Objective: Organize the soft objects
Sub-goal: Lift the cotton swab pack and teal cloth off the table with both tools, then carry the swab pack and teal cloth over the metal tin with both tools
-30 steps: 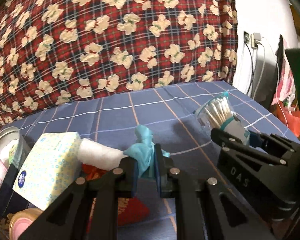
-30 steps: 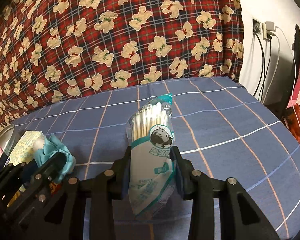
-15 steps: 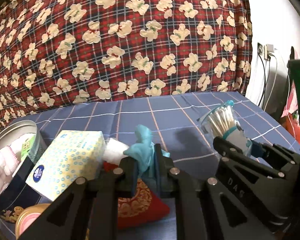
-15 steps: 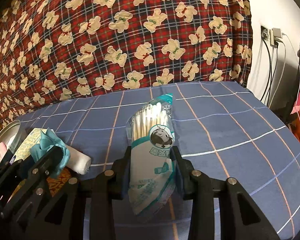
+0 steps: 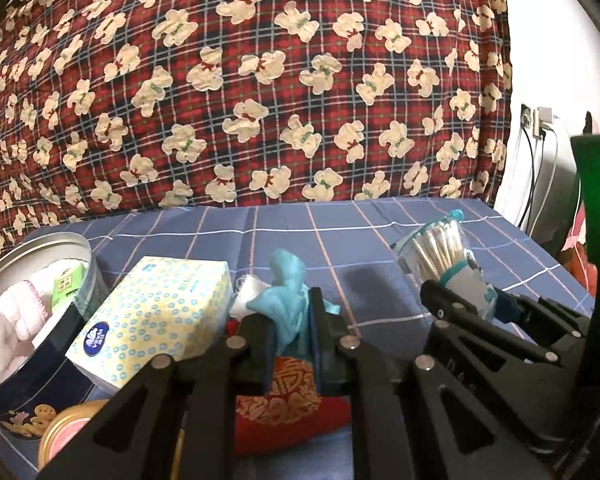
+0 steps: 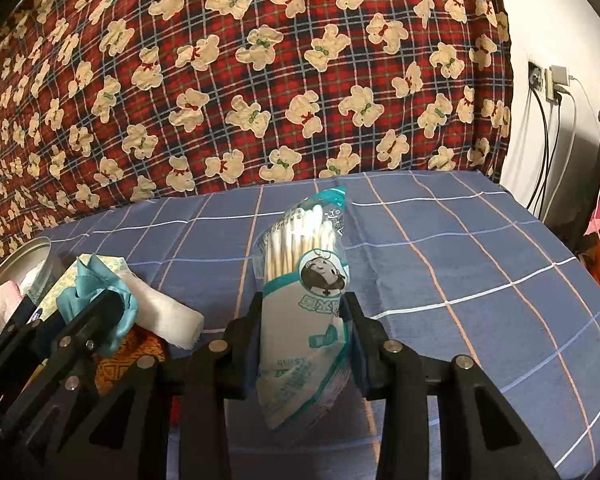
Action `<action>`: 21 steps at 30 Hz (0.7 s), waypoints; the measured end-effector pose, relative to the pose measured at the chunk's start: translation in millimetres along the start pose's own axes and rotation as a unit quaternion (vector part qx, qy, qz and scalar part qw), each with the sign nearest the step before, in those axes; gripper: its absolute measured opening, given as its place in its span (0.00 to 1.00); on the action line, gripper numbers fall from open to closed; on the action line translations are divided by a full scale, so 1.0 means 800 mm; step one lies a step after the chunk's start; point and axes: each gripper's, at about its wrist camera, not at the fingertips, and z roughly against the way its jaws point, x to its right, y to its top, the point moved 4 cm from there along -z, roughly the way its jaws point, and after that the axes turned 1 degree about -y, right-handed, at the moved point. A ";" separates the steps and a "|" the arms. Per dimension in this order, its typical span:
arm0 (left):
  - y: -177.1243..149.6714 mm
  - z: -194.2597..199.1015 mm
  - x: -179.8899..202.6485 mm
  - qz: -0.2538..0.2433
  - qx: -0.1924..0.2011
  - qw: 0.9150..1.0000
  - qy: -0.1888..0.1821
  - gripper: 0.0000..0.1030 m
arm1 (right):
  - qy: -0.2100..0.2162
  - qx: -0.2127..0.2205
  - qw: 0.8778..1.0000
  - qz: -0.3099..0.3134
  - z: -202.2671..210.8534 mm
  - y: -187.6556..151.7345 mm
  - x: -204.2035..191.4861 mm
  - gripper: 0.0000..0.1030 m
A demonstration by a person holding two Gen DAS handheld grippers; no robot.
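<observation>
My left gripper (image 5: 291, 320) is shut on a teal cloth (image 5: 286, 292) and holds it above a red embroidered pouch (image 5: 288, 400). It also shows in the right wrist view (image 6: 100, 308). My right gripper (image 6: 302, 324) is shut on a bag of cotton swabs (image 6: 306, 280), held upright above the blue checked cloth (image 6: 460, 264); the bag shows in the left wrist view (image 5: 444, 252). A white gauze roll (image 6: 164, 312) lies beside a tissue pack (image 5: 156, 312). A round tin (image 5: 40, 312) at the left holds pink-and-white soft items.
A red plaid bear-print fabric (image 5: 260, 80) hangs behind the table. A small pink-lidded jar (image 5: 68, 428) sits at the front left. Wall sockets with cables (image 6: 548, 92) are at the right, past the table edge.
Both grippers have pulled back and risen with their loads; the tin, tissue pack and red pouch have come further into the left wrist view. Grips are unchanged.
</observation>
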 end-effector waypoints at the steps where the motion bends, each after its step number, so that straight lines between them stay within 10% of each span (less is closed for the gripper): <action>1: 0.000 0.001 -0.002 0.002 0.001 1.000 0.000 0.12 | 0.000 0.002 1.000 0.001 0.001 0.000 -0.002 0.39; 21: -0.001 0.024 -0.016 0.012 0.030 0.999 0.006 0.12 | 0.006 0.018 1.000 0.004 0.013 -0.002 -0.015 0.39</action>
